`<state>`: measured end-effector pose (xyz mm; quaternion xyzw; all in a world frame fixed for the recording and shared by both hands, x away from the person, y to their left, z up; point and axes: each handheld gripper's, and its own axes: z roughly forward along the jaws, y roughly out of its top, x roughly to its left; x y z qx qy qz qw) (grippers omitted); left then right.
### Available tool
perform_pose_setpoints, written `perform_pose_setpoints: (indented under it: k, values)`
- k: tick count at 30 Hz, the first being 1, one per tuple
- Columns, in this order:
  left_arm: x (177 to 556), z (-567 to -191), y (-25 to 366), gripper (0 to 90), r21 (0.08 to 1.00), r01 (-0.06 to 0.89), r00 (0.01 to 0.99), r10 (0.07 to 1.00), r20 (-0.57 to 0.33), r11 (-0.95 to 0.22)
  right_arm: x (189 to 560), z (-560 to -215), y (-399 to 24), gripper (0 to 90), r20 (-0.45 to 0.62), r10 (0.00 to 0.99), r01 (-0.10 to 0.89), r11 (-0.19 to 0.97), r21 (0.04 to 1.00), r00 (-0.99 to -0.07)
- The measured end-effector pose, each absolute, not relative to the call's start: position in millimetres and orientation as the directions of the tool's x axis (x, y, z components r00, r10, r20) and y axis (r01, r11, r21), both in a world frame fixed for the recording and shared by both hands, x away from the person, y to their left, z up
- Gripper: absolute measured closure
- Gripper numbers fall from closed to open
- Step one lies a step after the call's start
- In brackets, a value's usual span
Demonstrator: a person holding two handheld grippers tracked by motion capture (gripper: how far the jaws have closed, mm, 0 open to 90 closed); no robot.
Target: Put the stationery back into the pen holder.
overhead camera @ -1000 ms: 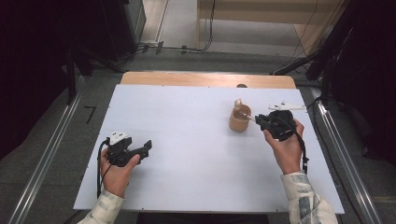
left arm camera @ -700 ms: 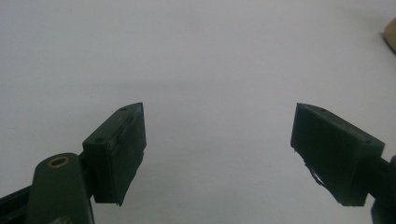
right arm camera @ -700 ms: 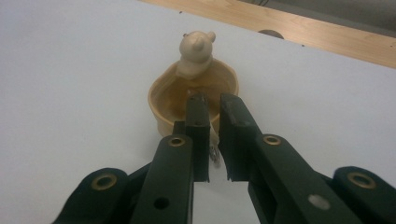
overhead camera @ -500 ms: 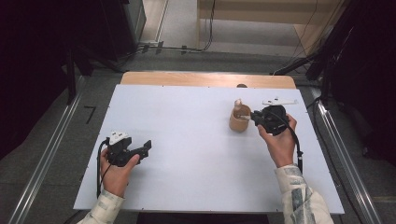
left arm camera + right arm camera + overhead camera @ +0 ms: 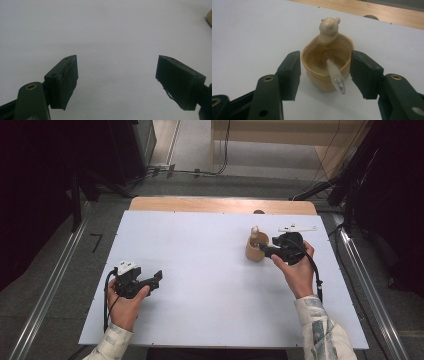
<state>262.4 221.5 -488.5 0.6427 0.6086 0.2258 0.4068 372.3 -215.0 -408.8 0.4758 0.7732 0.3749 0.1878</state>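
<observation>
Black grippers [image 5: 156, 281], trailing cables, pale patterned sleeves [image 5: 325, 335]

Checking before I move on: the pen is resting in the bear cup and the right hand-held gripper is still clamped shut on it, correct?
Not quite. The pen does rest in the bear cup, but the right hand-held gripper is not clamped on it: its jaws have just been opening and stand either side of the cup, clear of the pen. The right gripper view shows this.

- A white table surface [image 5: 200, 270] is laid over a wooden top [image 5: 220, 204], exposed along the far edge.
- Grey floor [image 5: 45, 285] is seen at both sides, crossed by metal rails [image 5: 50, 290].
- Dark equipment [image 5: 60, 165] is positioned at far left; cables [image 5: 200, 171] are routed behind the table.
</observation>
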Motion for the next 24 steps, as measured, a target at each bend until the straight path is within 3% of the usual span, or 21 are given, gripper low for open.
perform_pose_setpoints:
  k: [24]
  values:
    - [262, -488, 222, 17.9, 0.807, 0.585, 0.149, 0.968, -0.203, 0.079, 347, -422, -235, 28.9, 0.056, 0.879, 0.570, 0.257, 0.780, -0.473]
